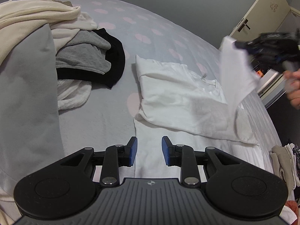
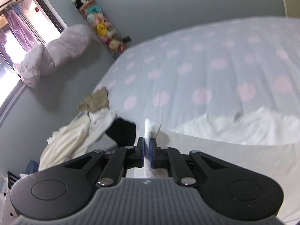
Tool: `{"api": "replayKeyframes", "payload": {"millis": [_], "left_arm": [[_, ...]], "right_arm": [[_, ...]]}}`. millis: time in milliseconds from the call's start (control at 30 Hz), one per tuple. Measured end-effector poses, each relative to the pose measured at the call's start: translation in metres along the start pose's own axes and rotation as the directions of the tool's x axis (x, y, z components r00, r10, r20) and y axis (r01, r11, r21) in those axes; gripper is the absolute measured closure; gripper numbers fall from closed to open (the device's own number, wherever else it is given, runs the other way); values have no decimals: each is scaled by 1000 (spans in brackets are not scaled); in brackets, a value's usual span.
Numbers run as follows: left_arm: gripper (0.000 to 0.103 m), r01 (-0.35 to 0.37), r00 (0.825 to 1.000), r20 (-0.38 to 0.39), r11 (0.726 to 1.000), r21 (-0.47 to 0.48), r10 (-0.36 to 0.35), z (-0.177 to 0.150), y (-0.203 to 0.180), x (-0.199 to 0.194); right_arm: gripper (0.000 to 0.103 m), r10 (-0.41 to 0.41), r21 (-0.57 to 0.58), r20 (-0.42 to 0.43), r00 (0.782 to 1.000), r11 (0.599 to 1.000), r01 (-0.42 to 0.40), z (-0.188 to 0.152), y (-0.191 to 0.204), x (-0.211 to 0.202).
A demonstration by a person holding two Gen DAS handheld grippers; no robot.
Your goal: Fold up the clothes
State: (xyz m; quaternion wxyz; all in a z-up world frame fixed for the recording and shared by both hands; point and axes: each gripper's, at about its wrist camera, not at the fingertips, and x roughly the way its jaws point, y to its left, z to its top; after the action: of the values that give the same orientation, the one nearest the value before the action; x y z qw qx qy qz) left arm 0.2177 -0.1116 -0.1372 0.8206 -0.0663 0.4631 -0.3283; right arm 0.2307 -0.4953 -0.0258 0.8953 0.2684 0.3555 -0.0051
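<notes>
A white T-shirt point(image 1: 180, 97) lies partly folded on the bed. My left gripper point(image 1: 149, 151) hovers open over its near hem, with nothing between its blue pads. My right gripper point(image 1: 266, 46), blurred at the right edge, is shut on one edge of the shirt and holds that flap point(image 1: 236, 69) lifted above the rest. In the right wrist view the right gripper point(image 2: 147, 150) pinches a white fold of the shirt point(image 2: 151, 127) between its pads, and the shirt's body point(image 2: 234, 131) spreads to the right below.
A heap of unfolded clothes point(image 1: 88, 56), grey, black, white and cream, lies at the left on the spotted bedsheet point(image 1: 150, 30). Folded items point(image 1: 283, 161) sit at the right bed edge. A person's hand point(image 1: 294, 91) grips the right tool. A door point(image 1: 262, 9) stands beyond.
</notes>
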Motion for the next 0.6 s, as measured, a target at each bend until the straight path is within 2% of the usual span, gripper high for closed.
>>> {"api": "replayKeyframes", "payload": {"millis": [133, 200, 267, 367, 467, 500, 600], "left_arm": [[77, -19, 1000, -16, 1000, 8, 19, 6, 1, 6], [77, -26, 999, -21, 1000, 15, 27, 10, 0, 9], [77, -28, 999, -22, 999, 32, 29, 15, -5, 11], [76, -20, 1000, -22, 998, 59, 22, 23, -16, 15], [68, -7, 1000, -18, 997, 78, 9, 28, -30, 21], [64, -3, 1000, -17, 996, 84, 4, 30, -34, 23], [63, 2, 1000, -23, 995, 103, 0, 33, -45, 34]], "right_arm": [[95, 24, 12, -51, 998, 1000, -23, -10, -5, 39], [89, 35, 11, -71, 997, 999, -35, -13, -5, 52], [88, 46, 10, -84, 995, 999, -45, -16, -5, 61], [84, 49, -15, -74, 996, 999, -51, -18, -9, 56], [75, 39, -41, -58, 998, 998, -41, -23, -24, 38], [75, 31, -49, -51, 998, 998, -34, -25, -31, 31], [75, -1, -80, -36, 999, 997, -2, -33, -56, 5]]}}
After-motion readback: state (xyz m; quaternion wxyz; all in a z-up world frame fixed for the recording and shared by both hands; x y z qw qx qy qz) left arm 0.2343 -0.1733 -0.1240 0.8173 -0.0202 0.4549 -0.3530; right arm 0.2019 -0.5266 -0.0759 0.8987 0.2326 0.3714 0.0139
